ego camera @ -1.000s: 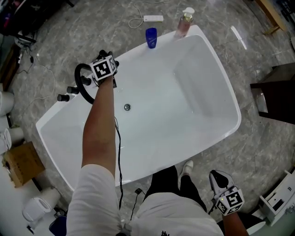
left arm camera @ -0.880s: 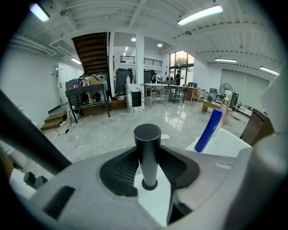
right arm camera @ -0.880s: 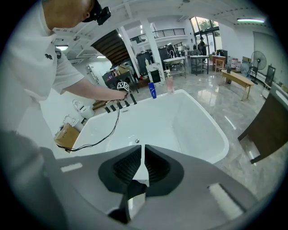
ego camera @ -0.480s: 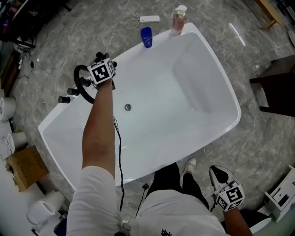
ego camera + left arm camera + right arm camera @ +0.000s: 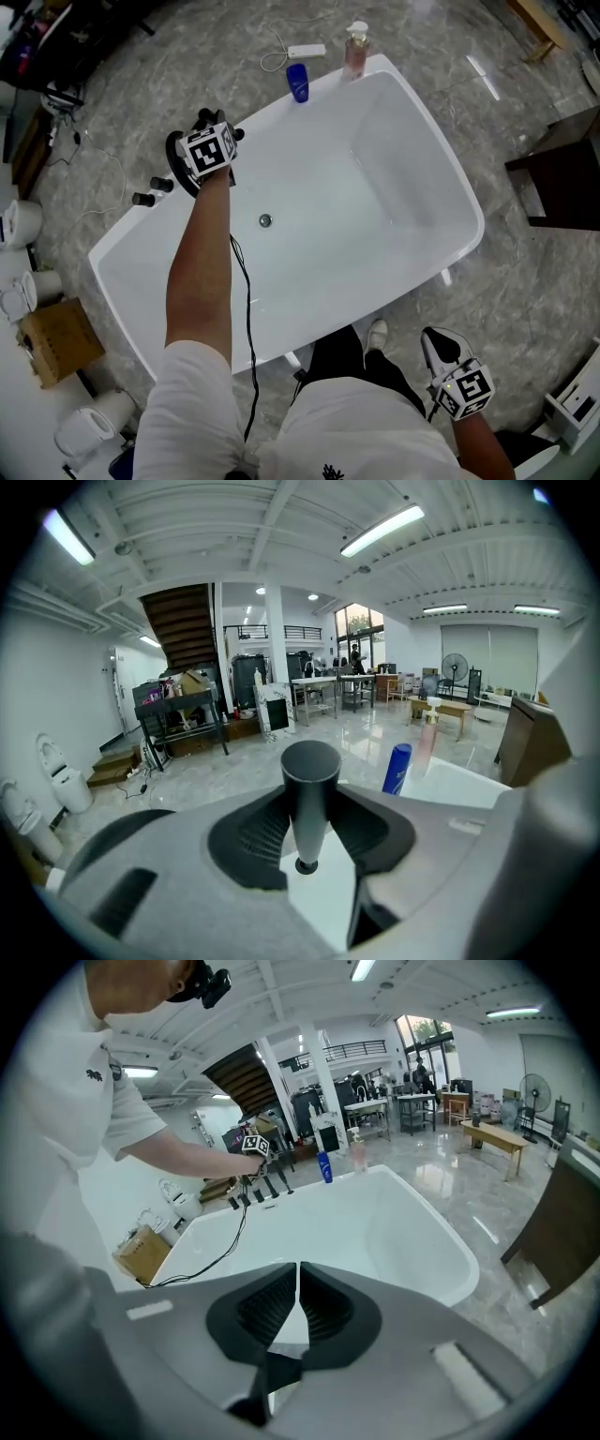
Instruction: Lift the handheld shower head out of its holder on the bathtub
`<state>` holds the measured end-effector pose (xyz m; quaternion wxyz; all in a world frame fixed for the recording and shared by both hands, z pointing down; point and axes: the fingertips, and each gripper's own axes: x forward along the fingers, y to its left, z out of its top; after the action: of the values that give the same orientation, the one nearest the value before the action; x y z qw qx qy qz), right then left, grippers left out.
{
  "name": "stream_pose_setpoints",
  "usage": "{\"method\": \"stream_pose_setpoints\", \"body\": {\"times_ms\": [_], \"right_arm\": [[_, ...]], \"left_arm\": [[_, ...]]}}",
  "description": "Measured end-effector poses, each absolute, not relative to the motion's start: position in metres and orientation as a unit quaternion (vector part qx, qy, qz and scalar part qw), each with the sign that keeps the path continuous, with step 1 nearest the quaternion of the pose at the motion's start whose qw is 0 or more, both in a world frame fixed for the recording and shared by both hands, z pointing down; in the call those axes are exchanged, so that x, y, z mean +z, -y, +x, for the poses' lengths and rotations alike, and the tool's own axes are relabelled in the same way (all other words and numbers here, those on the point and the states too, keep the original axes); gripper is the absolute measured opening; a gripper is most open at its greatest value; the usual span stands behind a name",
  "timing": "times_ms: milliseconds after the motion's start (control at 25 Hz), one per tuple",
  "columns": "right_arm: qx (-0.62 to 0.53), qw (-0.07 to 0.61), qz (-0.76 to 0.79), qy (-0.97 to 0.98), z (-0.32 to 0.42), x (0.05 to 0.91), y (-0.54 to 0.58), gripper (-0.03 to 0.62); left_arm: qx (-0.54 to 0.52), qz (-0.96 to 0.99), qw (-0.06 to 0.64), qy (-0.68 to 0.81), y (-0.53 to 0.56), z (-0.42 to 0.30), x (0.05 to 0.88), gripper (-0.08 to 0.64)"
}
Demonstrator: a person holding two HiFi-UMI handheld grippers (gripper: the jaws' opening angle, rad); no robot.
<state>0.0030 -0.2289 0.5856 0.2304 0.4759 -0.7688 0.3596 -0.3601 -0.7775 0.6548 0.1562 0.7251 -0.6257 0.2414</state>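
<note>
My left gripper (image 5: 208, 150) is over the white bathtub's (image 5: 448, 169) left rim, shut on the handheld shower head. In the left gripper view its dark round handle (image 5: 309, 794) stands upright between the pads of that gripper (image 5: 309, 832), raised off the rim. From the head view only a black curve of the shower head and hose (image 5: 176, 161) shows beside the marker cube. My right gripper (image 5: 461, 389) hangs low at the near right, outside the tub; its jaws (image 5: 298, 1302) are shut with nothing in them.
Two black tap knobs (image 5: 150, 193) sit on the rim left of the gripper. A blue bottle (image 5: 298, 82) and a pink pump bottle (image 5: 354, 49) stand on the far rim, a power strip (image 5: 307, 51) behind. The drain (image 5: 265, 220) is inside the tub. Dark cabinet (image 5: 562, 178) at right.
The left gripper has risen with the shower head in it, and the black hose loop has drawn in tight beside the cube. The right gripper has shifted slightly.
</note>
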Motion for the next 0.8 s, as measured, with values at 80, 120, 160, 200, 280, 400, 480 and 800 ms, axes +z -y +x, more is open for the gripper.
{"method": "stream_pose_setpoints", "body": {"times_ms": [80, 120, 160, 200, 280, 400, 480, 800], "right_arm": [[0.355, 0.225, 0.476, 0.772, 0.003, 0.581, 0.224, 0.023], [0.352, 0.223, 0.476, 0.774, 0.003, 0.579, 0.222, 0.021], [0.35, 0.221, 0.475, 0.776, 0.004, 0.577, 0.22, 0.02], [0.348, 0.218, 0.476, 0.778, 0.004, 0.576, 0.217, 0.02], [0.344, 0.212, 0.477, 0.78, 0.005, 0.575, 0.211, 0.018], [0.337, 0.206, 0.476, 0.786, 0.008, 0.571, 0.204, 0.017], [0.331, 0.203, 0.474, 0.791, 0.012, 0.568, 0.199, 0.015], [0.308, 0.183, 0.469, 0.807, 0.024, 0.554, 0.181, 0.012]], "left_arm": [[0.239, 0.727, 0.153, 0.626, 0.768, -0.359, 0.644, 0.14], [0.237, 0.728, 0.152, 0.625, 0.762, -0.358, 0.639, 0.14], [0.236, 0.728, 0.151, 0.625, 0.757, -0.357, 0.634, 0.14], [0.234, 0.729, 0.149, 0.625, 0.753, -0.356, 0.628, 0.14], [0.229, 0.732, 0.144, 0.626, 0.744, -0.354, 0.616, 0.14], [0.221, 0.735, 0.138, 0.626, 0.73, -0.351, 0.597, 0.14], [0.216, 0.737, 0.134, 0.627, 0.719, -0.347, 0.585, 0.14], [0.201, 0.752, 0.115, 0.617, 0.671, -0.329, 0.535, 0.14]]}}
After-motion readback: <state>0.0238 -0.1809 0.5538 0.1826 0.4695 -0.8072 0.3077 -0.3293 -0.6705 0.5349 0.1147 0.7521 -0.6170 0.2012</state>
